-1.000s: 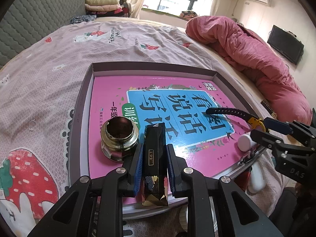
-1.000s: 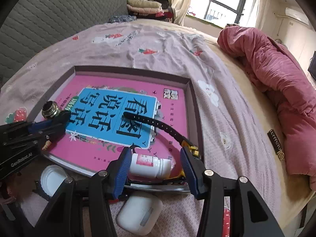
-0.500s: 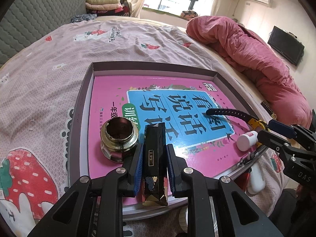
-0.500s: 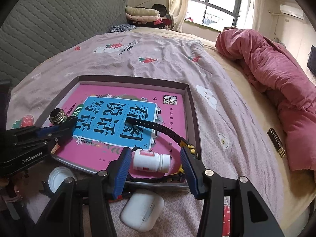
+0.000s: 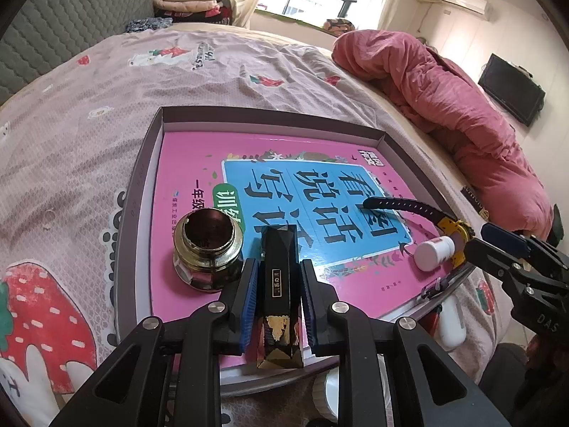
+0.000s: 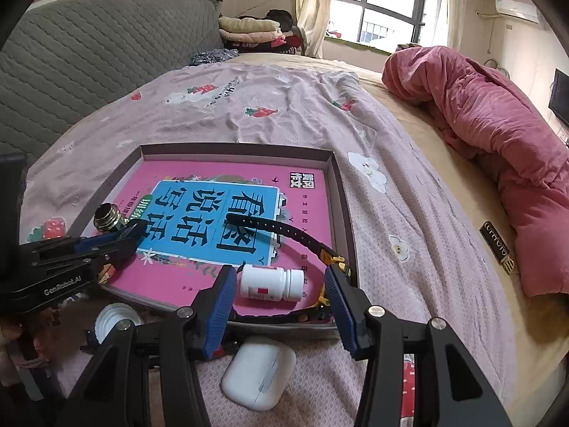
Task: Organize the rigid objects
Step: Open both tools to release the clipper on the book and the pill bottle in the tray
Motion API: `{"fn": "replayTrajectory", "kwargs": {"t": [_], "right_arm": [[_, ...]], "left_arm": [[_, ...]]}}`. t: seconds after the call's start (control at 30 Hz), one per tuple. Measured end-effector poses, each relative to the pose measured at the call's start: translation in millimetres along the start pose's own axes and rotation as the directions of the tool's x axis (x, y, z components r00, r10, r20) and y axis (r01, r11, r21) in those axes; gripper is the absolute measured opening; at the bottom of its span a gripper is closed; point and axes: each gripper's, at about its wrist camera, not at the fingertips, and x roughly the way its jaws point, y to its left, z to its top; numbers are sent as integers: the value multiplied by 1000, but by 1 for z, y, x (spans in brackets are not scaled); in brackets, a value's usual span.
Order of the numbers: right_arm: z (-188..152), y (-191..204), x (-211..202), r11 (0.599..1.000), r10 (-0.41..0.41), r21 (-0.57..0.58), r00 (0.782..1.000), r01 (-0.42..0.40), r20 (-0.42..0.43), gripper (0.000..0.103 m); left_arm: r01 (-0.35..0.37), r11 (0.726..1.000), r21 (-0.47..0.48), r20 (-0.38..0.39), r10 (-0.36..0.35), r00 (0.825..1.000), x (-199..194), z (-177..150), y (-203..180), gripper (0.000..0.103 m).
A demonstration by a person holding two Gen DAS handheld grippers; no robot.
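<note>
A grey tray (image 5: 142,185) on the bed holds a pink and blue book (image 5: 185,163). On the book stands a brass threaded jar (image 5: 208,245). Beside it lies a black faceted box (image 5: 281,249), and my left gripper (image 5: 278,267) is shut on that box. A watch with a black strap and yellow case (image 6: 302,238) lies at the tray's right side. Next to it a white bottle (image 6: 272,283) lies on its side. My right gripper (image 6: 280,274) is open, with its pads on either side of the bottle and apart from it.
A white earbud case (image 6: 259,379) and a white round lid (image 6: 113,320) lie on the bedsheet in front of the tray. A pink quilt (image 6: 498,135) is heaped along the right, with a small black tag (image 6: 498,245) beside it. A grey headboard (image 6: 89,60) is at the left.
My right gripper has tipped up and drawn back slightly from the white bottle, which now shows more fully in the left wrist view. The left gripper and black box have kept still.
</note>
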Motion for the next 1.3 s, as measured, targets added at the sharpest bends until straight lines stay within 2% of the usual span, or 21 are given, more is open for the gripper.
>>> {"fn": "replayTrajectory", "kwargs": {"t": [0.13,0.37,0.8,0.9,1.0,1.3], "right_arm": [[-3,-2,-5,1000,9,16,1000,-9,10,51],[-3,-5,-12,999,15,30,1000,-15,19,51],[-2,-5,-26,999,18,37,999,-19,33,51],[-2,-3,-29,999,26,32,999,-27,34,51],[-2,-2,-33,999,26,27,999,-27,41,51],[-2,-5,-44,998,41,48,998,-43,55,52]], "left_arm": [[12,1000,-14,5,-12,1000,-3,1,1,26],[30,999,-22,49,-29,998,-16,1,2,42],[27,998,-55,85,-23,996,-31,-1,11,43],[8,999,-37,97,-5,995,-37,-2,8,46],[1,1000,-19,115,2,993,-46,-4,4,56],[-31,999,-27,145,35,989,-65,-10,0,58]]}}
